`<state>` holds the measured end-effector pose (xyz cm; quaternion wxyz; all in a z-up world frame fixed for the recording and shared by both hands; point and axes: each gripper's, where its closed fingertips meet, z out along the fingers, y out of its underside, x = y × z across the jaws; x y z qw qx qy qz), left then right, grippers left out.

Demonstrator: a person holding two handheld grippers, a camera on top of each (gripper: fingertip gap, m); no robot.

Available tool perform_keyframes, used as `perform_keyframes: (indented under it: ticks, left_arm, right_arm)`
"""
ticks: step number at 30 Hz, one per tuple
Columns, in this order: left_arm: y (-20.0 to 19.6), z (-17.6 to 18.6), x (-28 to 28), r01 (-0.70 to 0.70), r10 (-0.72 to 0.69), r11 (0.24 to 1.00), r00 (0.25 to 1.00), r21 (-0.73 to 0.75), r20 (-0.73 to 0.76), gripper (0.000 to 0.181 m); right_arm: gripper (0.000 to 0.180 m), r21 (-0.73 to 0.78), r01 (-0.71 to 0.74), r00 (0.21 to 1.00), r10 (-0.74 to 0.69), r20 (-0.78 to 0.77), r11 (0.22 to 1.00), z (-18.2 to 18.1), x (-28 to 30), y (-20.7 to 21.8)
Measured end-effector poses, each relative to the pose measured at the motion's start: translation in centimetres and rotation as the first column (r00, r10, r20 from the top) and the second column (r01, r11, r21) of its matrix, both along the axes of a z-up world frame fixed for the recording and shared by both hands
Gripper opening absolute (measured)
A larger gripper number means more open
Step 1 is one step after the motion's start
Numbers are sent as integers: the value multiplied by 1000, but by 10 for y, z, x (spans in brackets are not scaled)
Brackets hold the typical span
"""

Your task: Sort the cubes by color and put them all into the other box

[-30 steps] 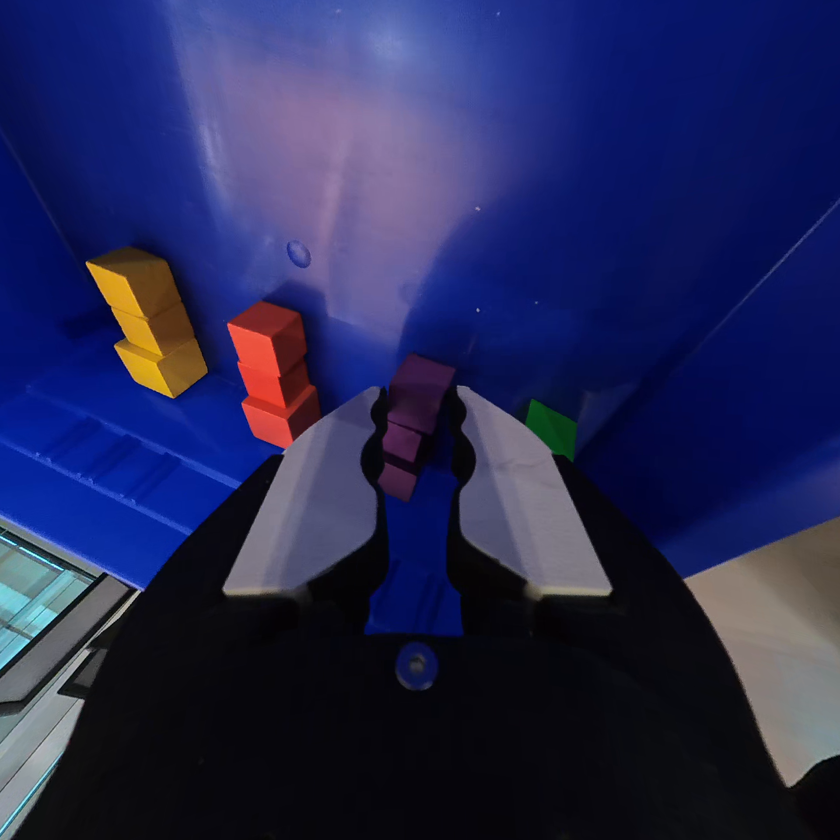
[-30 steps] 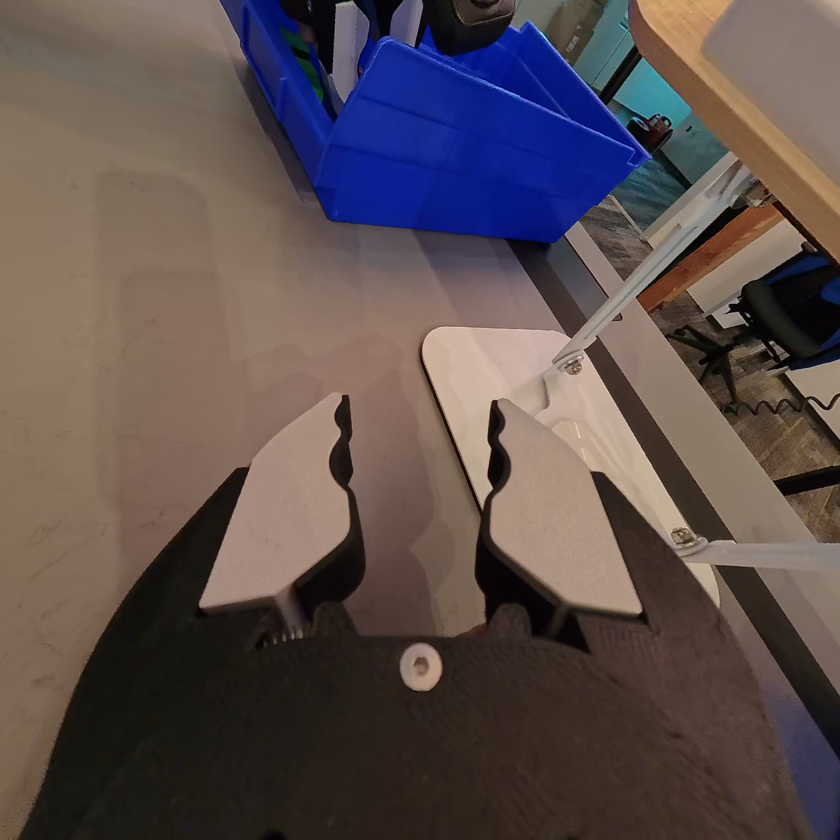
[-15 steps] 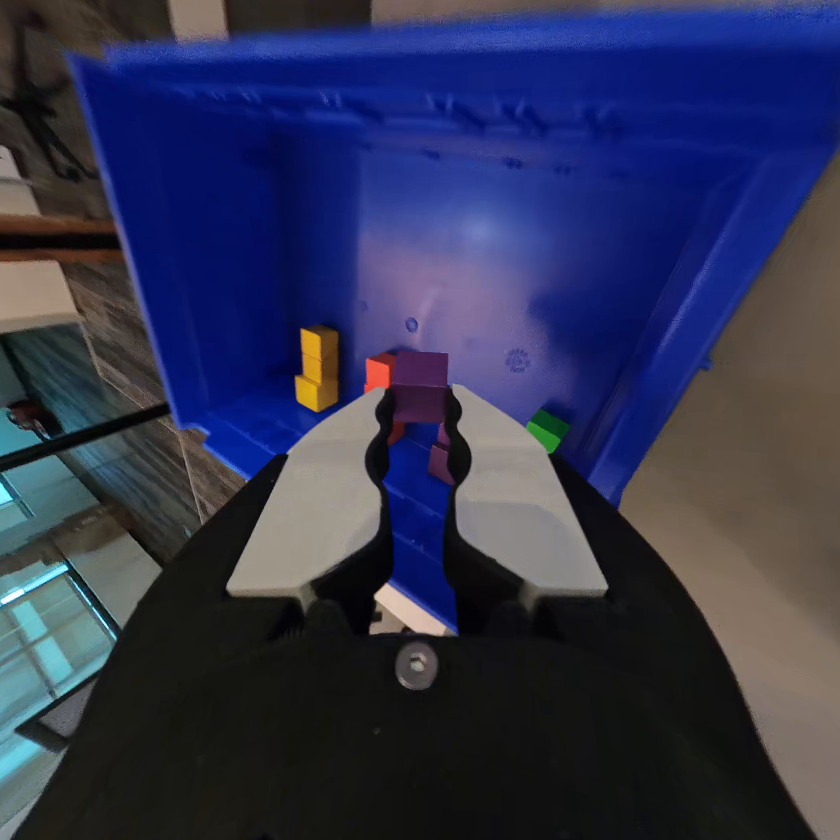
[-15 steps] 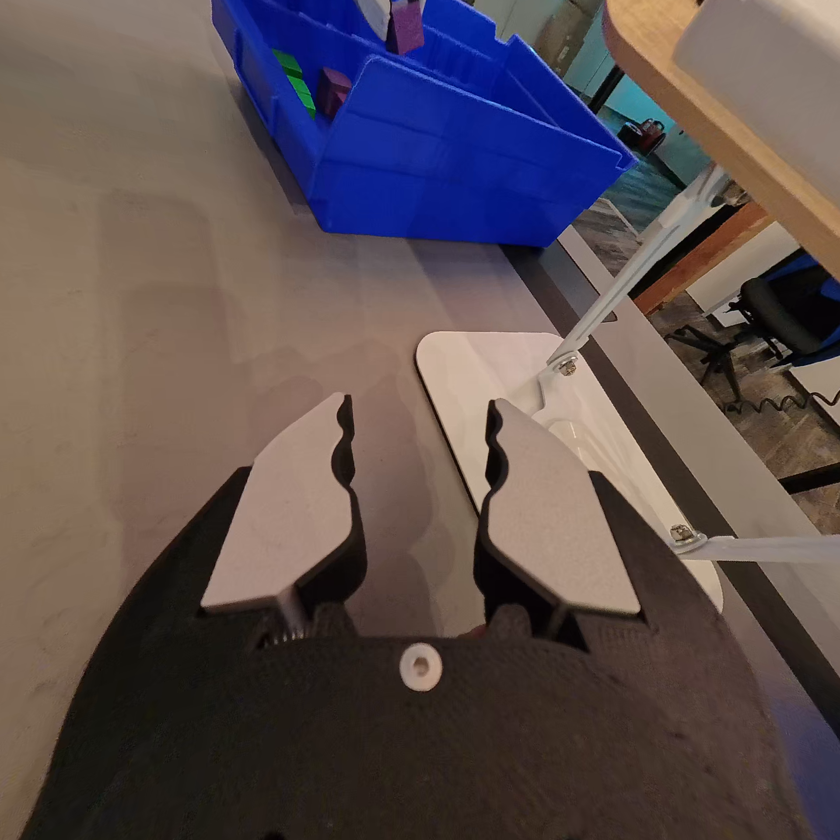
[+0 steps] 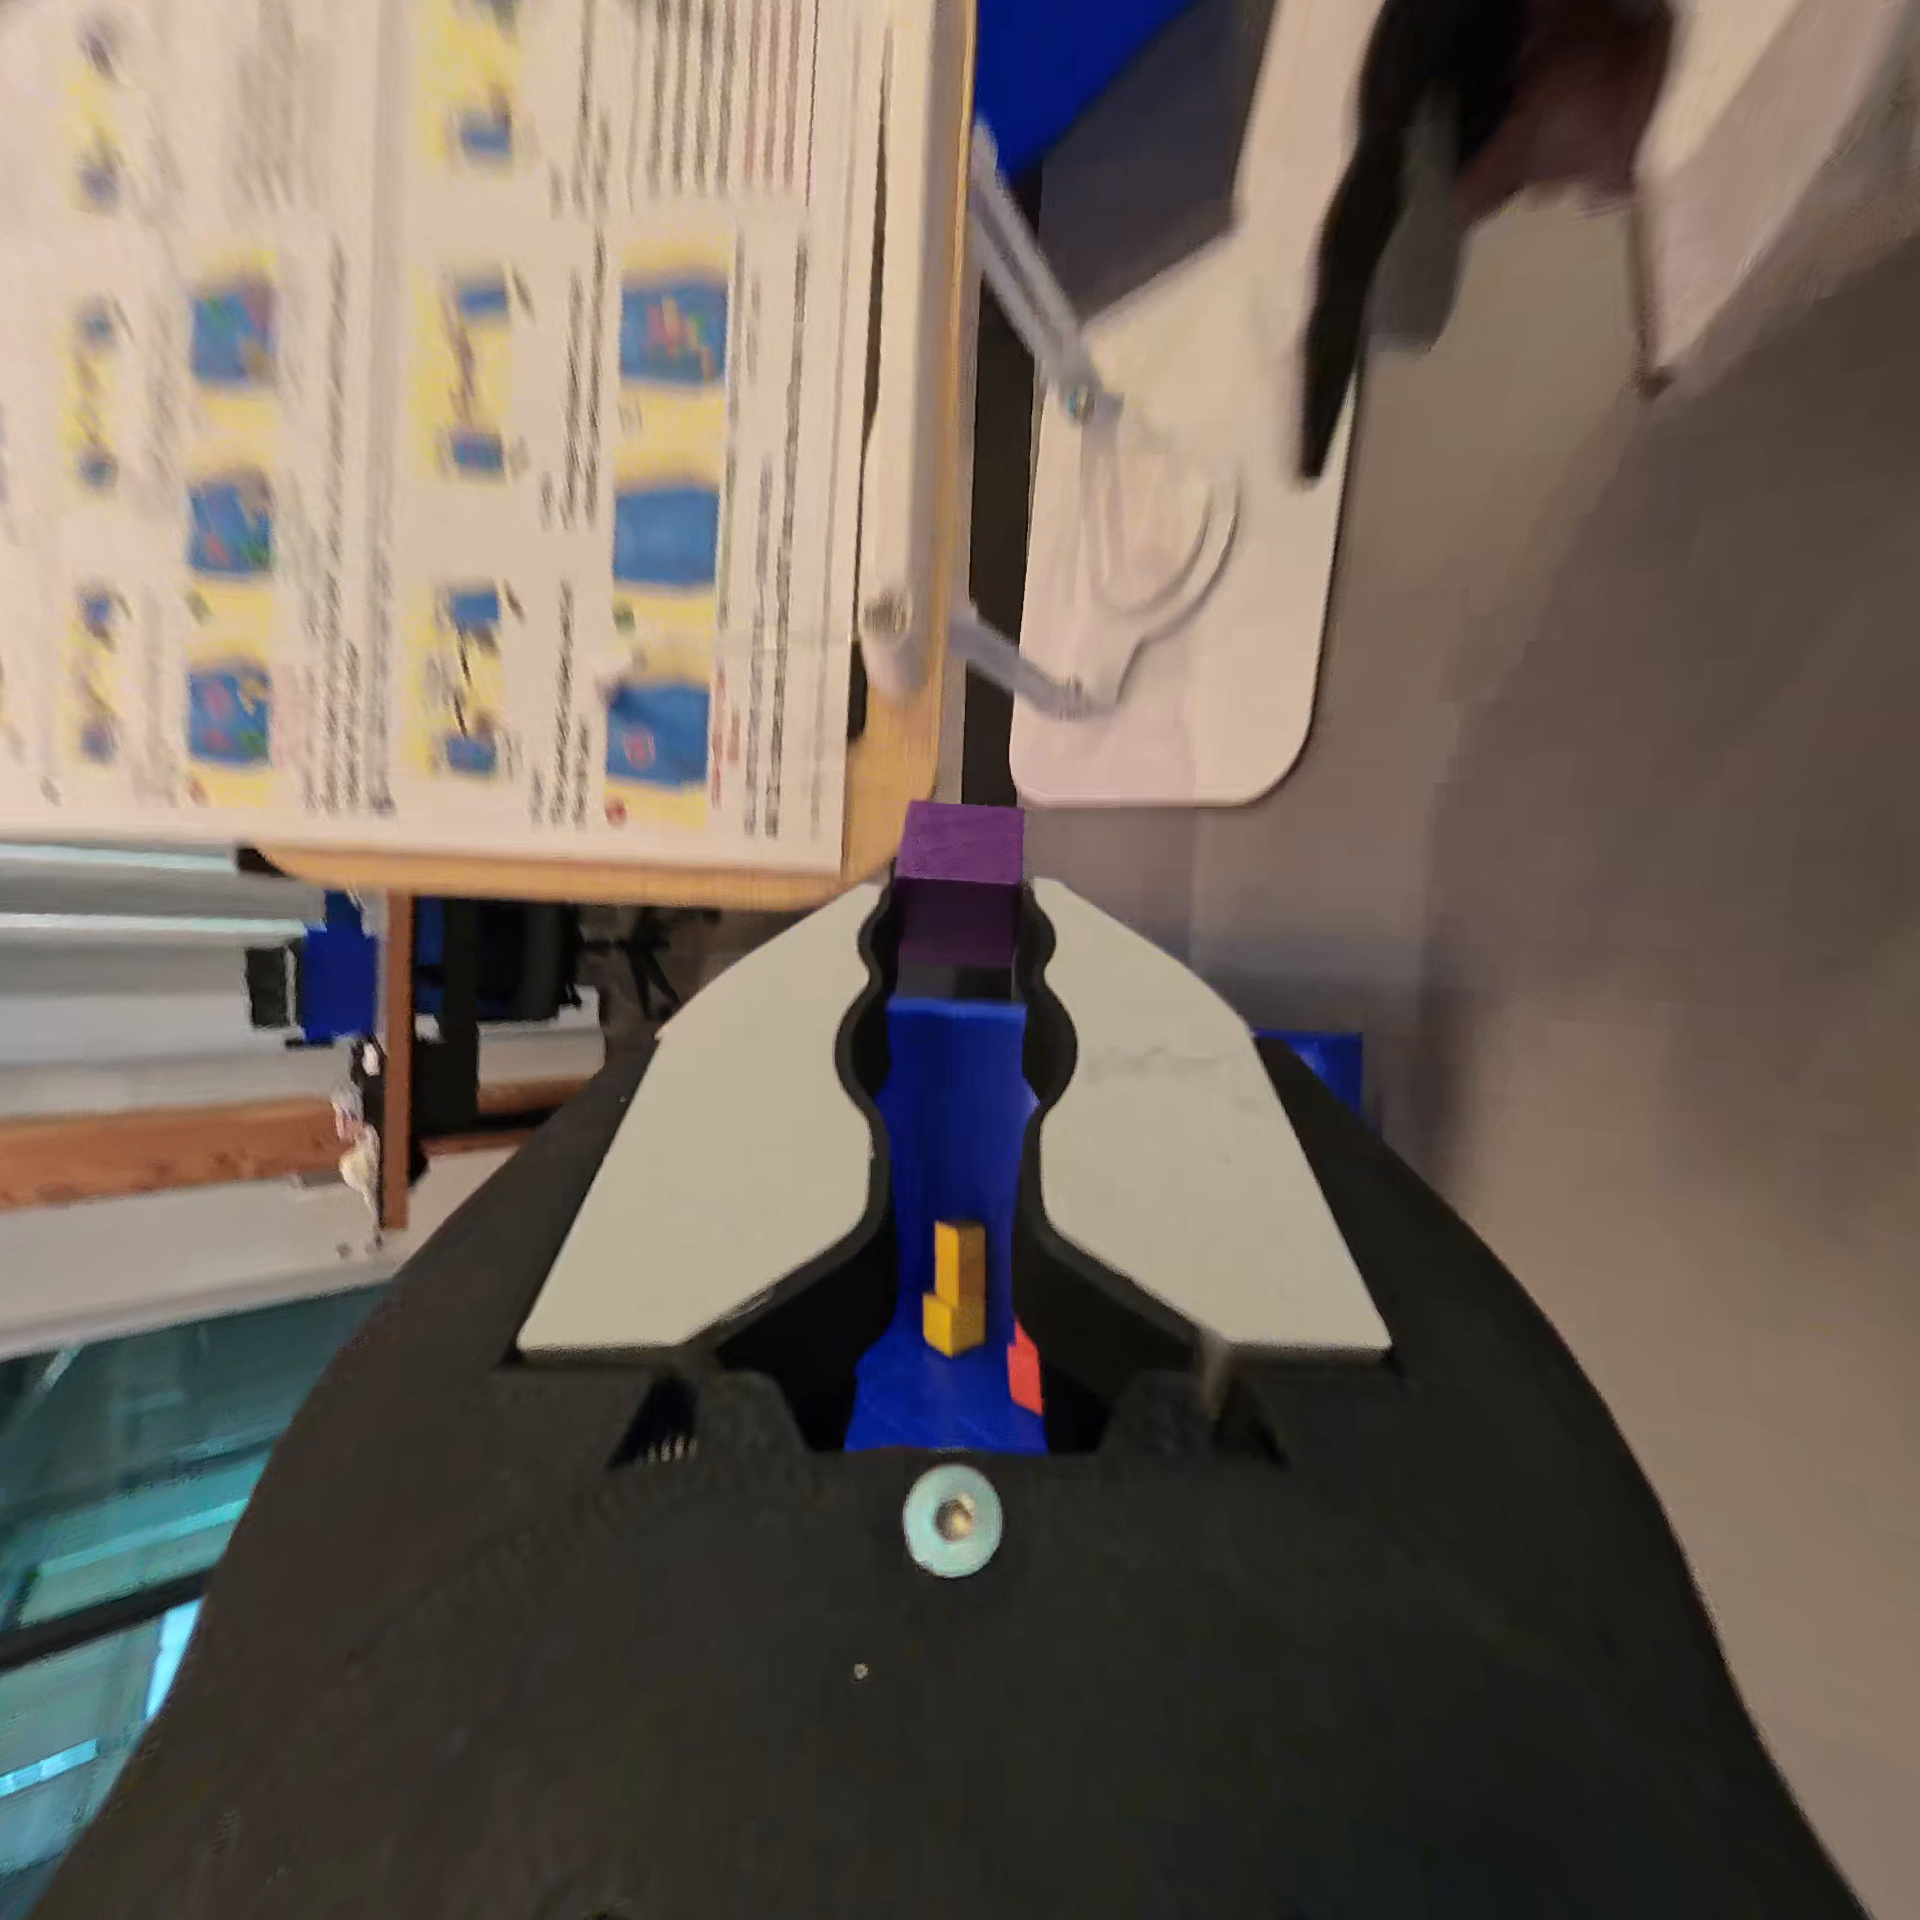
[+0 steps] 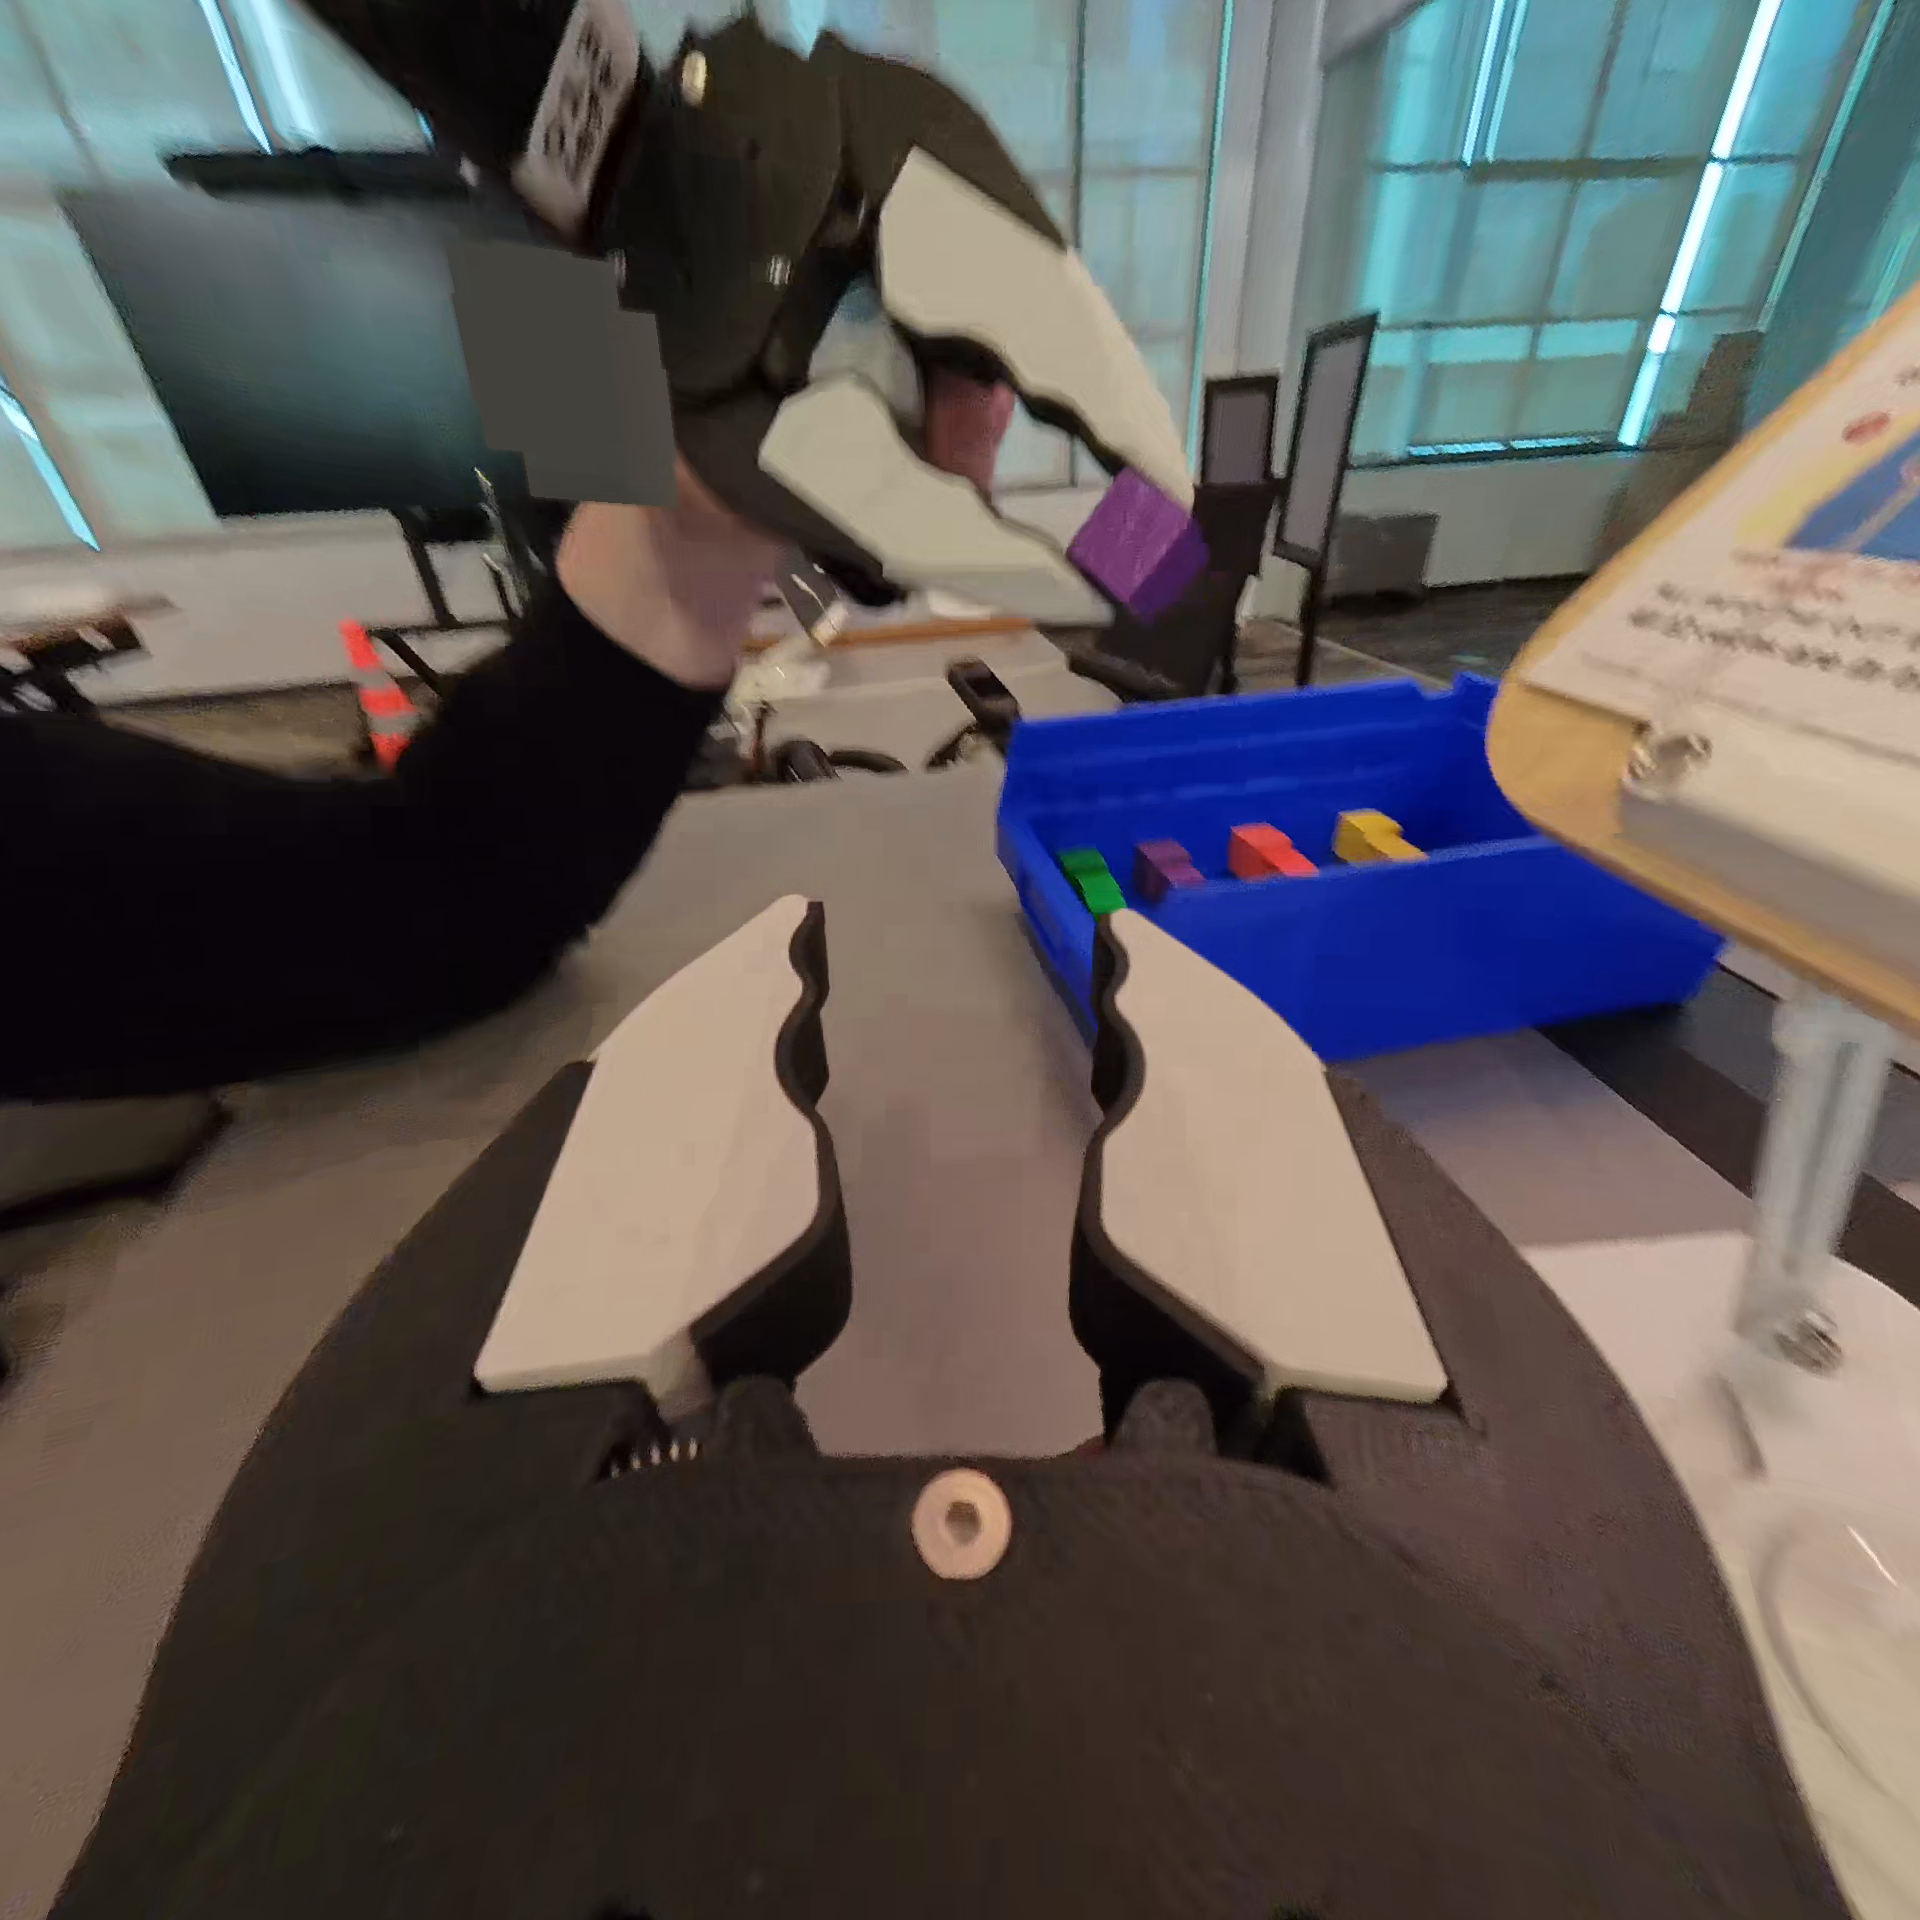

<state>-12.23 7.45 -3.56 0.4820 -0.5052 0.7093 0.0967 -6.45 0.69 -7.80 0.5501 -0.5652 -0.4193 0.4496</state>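
Right gripper: nearest the lens, low over the grey table, its fingers spread wide with nothing between them and touching nothing.

Table: bare between those fingers; a white stand base sits at the near right edge.

Box: blue, toward the table's far right edge, partly under a tilted board of printed sheets.

Sorted cubes: along the box's near wall, left to right, a green stack, a purple stack, a red stack and a yellow stack.

Left gripper: held high above the table, left of the box and well apart from it, carried by a hand in a black sleeve.

Purple cube: pinched at the very tips of the left fingers, which stand narrow, closed just to the cube's width; most of the cube pokes out beyond them.

Step, as judged: the purple cube appears to be the one piece not yet placed; the purple stack looks like its place.

Risk: with so shallow a tip hold, a quick swing may twist or drop the cube. Coming down, the fingers could knock the green or red stack just beside the purple one, or topple the purple stack if the release is off-centre.
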Motion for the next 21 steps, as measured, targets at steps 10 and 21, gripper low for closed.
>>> perform_keyframes:
  ticks: [10,21]
  left_arm:
    - [-68,27,71,256,-270,955,959,151,86,21]
    - [-78,22,85,310,-328,934,941,179,81,21]
  right_arm:
    - [52,-205,-319,898,226,-378,925,71,2,-6]
    - [23,-199,-486,813,357,-461,851,77,8,-21]
